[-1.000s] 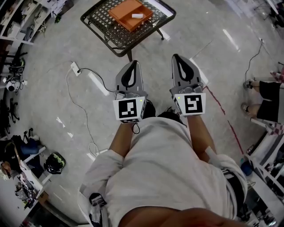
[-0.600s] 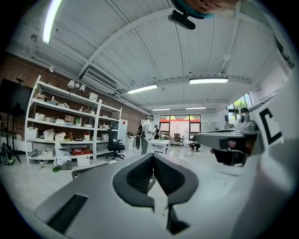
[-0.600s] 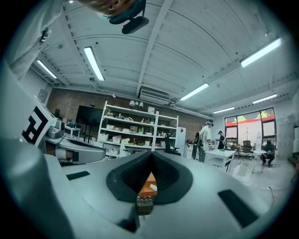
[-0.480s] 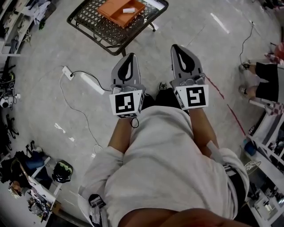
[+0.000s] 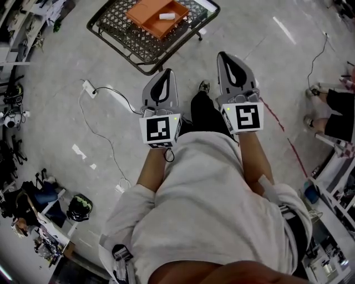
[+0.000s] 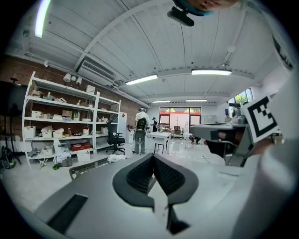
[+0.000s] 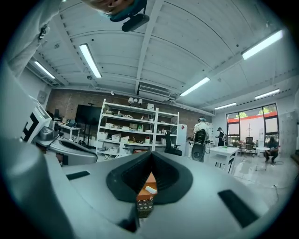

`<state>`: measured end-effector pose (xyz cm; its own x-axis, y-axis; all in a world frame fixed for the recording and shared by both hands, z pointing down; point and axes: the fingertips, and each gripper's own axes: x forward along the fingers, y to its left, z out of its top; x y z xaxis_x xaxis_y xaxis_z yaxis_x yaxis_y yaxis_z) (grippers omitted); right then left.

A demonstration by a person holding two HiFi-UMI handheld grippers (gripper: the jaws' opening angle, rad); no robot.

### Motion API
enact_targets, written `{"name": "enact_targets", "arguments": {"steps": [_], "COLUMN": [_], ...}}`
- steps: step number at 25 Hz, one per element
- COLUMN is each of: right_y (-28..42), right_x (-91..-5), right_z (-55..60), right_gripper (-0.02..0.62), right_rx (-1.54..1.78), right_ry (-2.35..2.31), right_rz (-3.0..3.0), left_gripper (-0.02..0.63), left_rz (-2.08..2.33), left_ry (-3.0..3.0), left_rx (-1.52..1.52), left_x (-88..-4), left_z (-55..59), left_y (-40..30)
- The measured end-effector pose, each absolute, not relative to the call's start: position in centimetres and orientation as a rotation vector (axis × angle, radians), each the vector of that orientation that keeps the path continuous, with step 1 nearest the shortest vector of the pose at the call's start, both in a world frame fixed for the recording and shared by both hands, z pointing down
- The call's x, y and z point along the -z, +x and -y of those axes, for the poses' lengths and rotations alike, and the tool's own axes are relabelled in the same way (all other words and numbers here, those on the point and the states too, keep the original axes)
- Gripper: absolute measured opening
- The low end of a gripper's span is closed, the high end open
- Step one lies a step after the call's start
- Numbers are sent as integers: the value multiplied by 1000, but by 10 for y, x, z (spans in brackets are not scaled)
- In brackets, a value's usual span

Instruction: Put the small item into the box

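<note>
An orange box [image 5: 150,15] stands on a black mesh table [image 5: 138,43] at the top of the head view, with a small white item [image 5: 167,16] lying inside it. Both grippers are held out at waist height, well short of the table. My left gripper [image 5: 166,73] is shut with nothing in it; in the left gripper view its jaws [image 6: 153,157] meet. My right gripper [image 5: 225,56] is shut and empty too. Through a slit under its closed tips [image 7: 150,155] I see the orange box [image 7: 147,181], the white item [image 7: 150,189] and the mesh table [image 7: 145,206].
A power strip with a black cable [image 5: 90,87] lies on the floor left of the grippers. A red line [image 5: 280,136] runs across the floor at right, near seated people [image 5: 335,113]. Shelves [image 6: 60,130] line the wall; a person with a backpack [image 6: 140,135] stands far off.
The table has shifted slightly in the head view as the person walks. A dark trouser leg and shoe have swung forward between the grippers. Both grippers stay shut.
</note>
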<state>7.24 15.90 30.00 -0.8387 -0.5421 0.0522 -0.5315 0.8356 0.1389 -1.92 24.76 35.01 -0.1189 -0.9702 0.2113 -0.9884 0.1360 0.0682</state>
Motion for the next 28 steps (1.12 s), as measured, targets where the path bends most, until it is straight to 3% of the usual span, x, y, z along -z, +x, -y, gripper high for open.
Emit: {"name": "enact_targets", "arguments": {"steps": [13,28], "right_y": [37,20], "right_x": [-293,-358], "right_z": [7,53], "right_gripper": [3,4], "right_rx": [51,-12], "right_ry": [711,528], "right_rz": [3007,2927], "left_gripper": [8,8], "left_rz": [2130,1978], "left_ry": [1975,1996], "left_rx": [-302,-627], "left_x": [-339,-386], "left_z": [-71,-4], "left_y": [-36,-48]}}
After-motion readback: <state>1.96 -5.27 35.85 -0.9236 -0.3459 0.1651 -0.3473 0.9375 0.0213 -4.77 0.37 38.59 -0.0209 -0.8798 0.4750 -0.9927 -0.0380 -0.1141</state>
